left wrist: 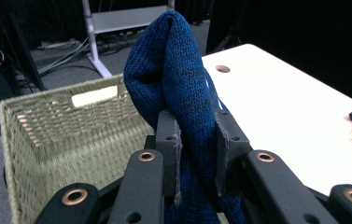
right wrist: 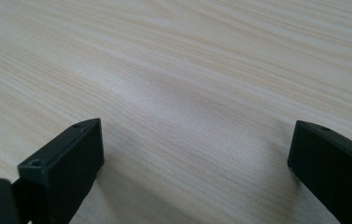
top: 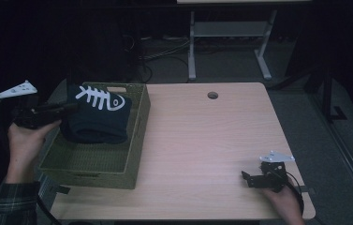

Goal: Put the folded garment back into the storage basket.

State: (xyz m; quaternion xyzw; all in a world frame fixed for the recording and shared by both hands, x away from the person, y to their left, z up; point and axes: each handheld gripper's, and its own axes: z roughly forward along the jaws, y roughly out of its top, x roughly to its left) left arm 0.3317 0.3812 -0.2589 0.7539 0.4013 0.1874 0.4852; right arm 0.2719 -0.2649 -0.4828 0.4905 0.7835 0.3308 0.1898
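- Sweater (top: pixel 97 119), dark blue knit with a white fishbone print and no readable writing, hangs over the woven basket (top: pixel 90 166).
- Left gripper (left wrist: pixel 197 149) is clamped on its fold; the knit texture is clear in the left gripper view.
- Right gripper (right wrist: pixel 194 154), well right of the basket, gapes wide over the bare table (right wrist: pixel 187 60), holding nothing.

The counter (top: pixel 202 136) was a pale wood-grain top with rounded corners and a small round hole (top: pixel 212 95) near the middle of its far edge, and a green woven basket (top: pixel 94 168) stood on its left end, running from the far-left corner almost to the near edge.
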